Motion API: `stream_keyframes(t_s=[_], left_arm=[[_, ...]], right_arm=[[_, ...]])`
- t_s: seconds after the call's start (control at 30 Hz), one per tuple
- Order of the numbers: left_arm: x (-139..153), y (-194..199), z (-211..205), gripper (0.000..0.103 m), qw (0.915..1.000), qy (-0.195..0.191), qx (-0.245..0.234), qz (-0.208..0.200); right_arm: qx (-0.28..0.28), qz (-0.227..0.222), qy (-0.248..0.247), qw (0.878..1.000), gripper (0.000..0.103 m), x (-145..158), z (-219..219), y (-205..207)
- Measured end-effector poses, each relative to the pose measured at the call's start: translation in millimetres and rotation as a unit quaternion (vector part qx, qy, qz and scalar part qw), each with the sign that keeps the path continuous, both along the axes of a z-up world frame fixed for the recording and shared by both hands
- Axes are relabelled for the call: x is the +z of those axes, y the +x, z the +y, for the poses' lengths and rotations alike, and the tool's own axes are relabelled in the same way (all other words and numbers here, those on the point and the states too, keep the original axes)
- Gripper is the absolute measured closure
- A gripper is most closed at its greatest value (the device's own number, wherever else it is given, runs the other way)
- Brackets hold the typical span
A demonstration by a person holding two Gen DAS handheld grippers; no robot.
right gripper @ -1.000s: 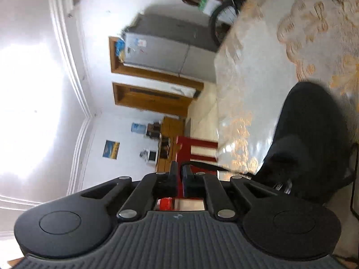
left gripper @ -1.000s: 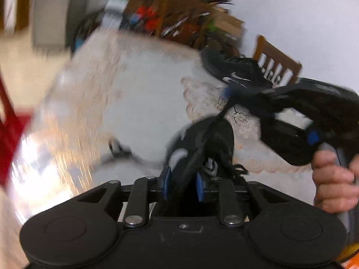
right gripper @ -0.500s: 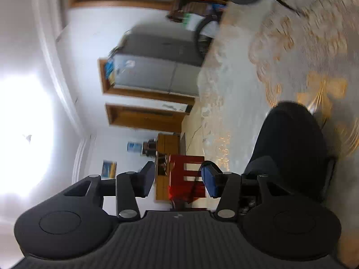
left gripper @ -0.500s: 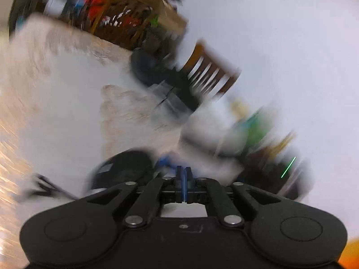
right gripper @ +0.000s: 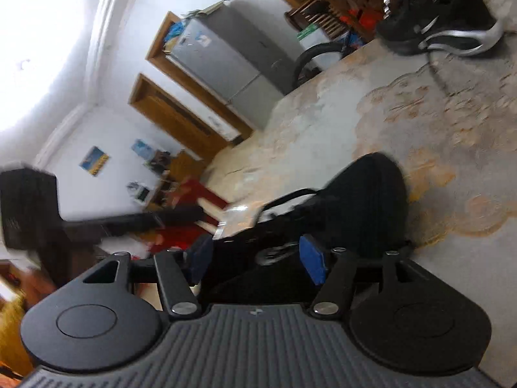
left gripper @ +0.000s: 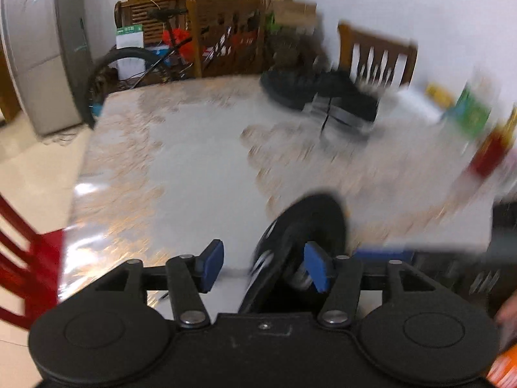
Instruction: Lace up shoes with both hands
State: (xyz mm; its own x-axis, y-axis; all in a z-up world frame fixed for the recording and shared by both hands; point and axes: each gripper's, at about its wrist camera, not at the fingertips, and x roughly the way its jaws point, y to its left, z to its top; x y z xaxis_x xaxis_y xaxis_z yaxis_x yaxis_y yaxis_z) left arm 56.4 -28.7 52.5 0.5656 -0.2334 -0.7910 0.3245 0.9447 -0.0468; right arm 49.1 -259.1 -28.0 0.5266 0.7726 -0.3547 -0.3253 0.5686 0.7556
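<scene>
While both tongs stand apart over the bench, nothing is gripped.

Left tongs (left gripper: 263, 266): blue pads spread wide, empty; the right-hand pad sits just beside the near shoe's rim, contact not clear through the blur.

Right tongs (right gripper: 257, 260): pads likewise apart, the shoe's opening between them, holding nothing.

Near shoe (left gripper: 303, 226): black, low on the bench (left gripper: 200, 161) right in front of both tongs, toe pointing away. A dark loop, probably lace (right gripper: 287, 195), arcs off its near side in the right view.

Far shoe (left gripper: 323, 98): black with silver trim, well apart at the bench's far edge by a chair (left gripper: 376, 51); a thin lace trails from it onto the cloth.

Handling, as a judgement: the shoe looks light and soft-walled, likely to slide on the glossy cloth if tugged with one tool. The lace is thin, limp and dark against dark fabric, so it is easy to miss or to pinch along with the tongue.

Where to hold: the lace near its tip, pads closing squarely across it; the other tool steadying the collar or eyelet edge.
</scene>
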Motion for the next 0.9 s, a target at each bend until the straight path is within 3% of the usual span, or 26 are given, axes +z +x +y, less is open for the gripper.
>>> stream_keyframes(t_s=[0.23,0.3,0.37,0.47,0.6,0.73,0.8,0.87,0.9], left_arm=[[-11,-21,16,0.043,0.9990,0.024,0.036,0.012],[-9,-24,16,0.043,0.9989,0.024,0.041,0.008],[-5,-28,12,0.043,0.9989,0.026,0.040,-0.003],[1,-31,2,0.043,0.9986,0.038,0.023,-0.028],[1,-30,-15,0.042,0.9963,0.055,-0.028,-0.059],[-4,-20,-28,0.042,0.9950,0.051,-0.044,-0.073],[-1,-16,-30,0.043,0.9945,0.036,-0.046,-0.087],[2,-10,-33,0.054,0.9936,0.016,-0.063,-0.093],[3,-6,-34,0.079,0.9934,0.005,-0.074,-0.087]], right_arm=[[-0.017,0.048,0.001,0.999,0.044,-7,37,27],[-0.031,0.063,0.017,0.997,0.057,-13,40,30],[-0.041,0.060,0.021,0.997,0.079,-17,41,28],[-0.040,0.062,0.037,0.997,0.094,-17,35,26],[-0.013,0.038,0.117,0.992,0.098,3,19,32],[0.070,0.060,0.266,0.960,0.097,22,12,59],[0.105,0.065,0.312,0.942,0.097,30,13,70],[0.101,0.068,0.308,0.944,0.094,39,12,75],[0.098,0.061,0.301,0.947,0.094,41,11,76]])
